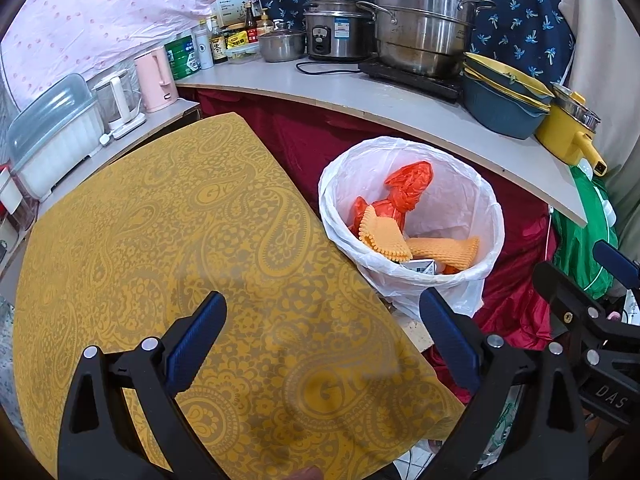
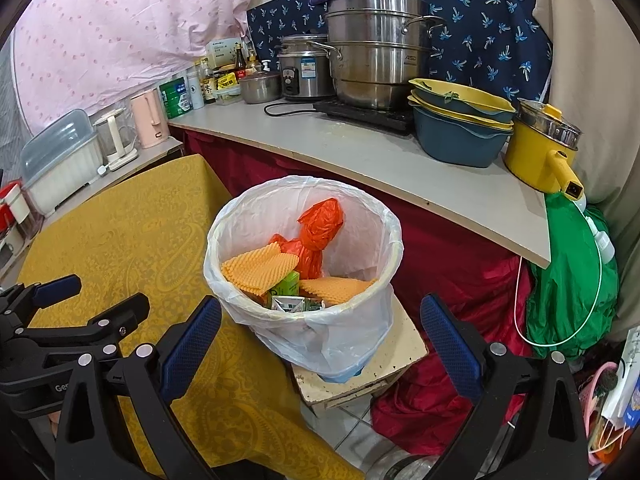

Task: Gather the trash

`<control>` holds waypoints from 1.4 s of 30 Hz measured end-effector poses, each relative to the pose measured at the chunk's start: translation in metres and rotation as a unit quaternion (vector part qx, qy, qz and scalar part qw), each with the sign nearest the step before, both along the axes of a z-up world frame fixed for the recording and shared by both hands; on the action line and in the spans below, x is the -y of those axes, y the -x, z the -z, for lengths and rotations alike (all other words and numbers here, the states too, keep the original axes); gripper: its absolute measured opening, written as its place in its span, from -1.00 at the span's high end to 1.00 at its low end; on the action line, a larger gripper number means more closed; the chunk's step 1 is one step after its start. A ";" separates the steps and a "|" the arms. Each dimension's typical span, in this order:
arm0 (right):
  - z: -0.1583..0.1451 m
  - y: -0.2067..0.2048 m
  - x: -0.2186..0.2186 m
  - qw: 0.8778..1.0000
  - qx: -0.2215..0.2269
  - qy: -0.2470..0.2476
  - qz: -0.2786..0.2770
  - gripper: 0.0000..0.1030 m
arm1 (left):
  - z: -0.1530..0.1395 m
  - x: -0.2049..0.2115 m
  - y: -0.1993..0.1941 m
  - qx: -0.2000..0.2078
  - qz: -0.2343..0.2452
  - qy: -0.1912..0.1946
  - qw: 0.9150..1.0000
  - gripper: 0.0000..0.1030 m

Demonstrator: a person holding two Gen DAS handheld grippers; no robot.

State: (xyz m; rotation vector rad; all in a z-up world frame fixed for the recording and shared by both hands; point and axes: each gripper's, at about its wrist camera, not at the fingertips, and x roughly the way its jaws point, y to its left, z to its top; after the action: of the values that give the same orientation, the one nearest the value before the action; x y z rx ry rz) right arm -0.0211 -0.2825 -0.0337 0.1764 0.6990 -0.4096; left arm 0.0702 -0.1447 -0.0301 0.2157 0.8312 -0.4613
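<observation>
Your left tool (image 1: 320,344) spread wide, empty, over yellow cloth (image 1: 160,240) on tabletop. Your right tool (image 2: 320,344) likewise released, holding nothing, just short of bin (image 2: 304,320). Bin, white-lined, stands on low stool (image 2: 360,376) beside cloth edge. Trash inside it: orange bag (image 2: 316,236), yellow foam sheets (image 2: 256,268), green carton (image 2: 286,286). Beyond, grey counter (image 2: 360,160) carries steel pots (image 2: 376,48), stacked bowls (image 2: 460,124), yellow pot (image 2: 536,156).

Bin (image 2: 304,280) on stool (image 2: 360,368), just off table's right edge (image 2: 120,240). Bag (image 2: 320,232), foam sheets (image 2: 256,268), cartons (image 2: 296,302) inside. Counter (image 2: 360,160) behind.
</observation>
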 end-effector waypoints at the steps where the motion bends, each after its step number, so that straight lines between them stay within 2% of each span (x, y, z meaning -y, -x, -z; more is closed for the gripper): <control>1: 0.000 0.000 0.000 1.000 0.000 0.001 -0.001 -0.87 | 0.000 0.000 -0.001 -0.001 -0.002 0.000 1.000 -0.80; 12: 0.001 -0.001 -0.002 1.000 -0.003 0.002 -0.004 -0.87 | 0.003 -0.002 -0.005 -0.001 -0.015 -0.001 1.000 -0.80; 42: 0.006 0.000 0.006 1.000 0.000 0.001 -0.003 -0.87 | 0.013 0.008 0.003 -0.009 0.004 -0.018 1.000 -0.80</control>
State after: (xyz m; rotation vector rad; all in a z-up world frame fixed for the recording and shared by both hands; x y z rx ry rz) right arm -0.0214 -0.2886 -0.0396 0.1728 0.7000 -0.4050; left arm 0.0671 -0.1524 -0.0433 0.2487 0.8574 -0.4574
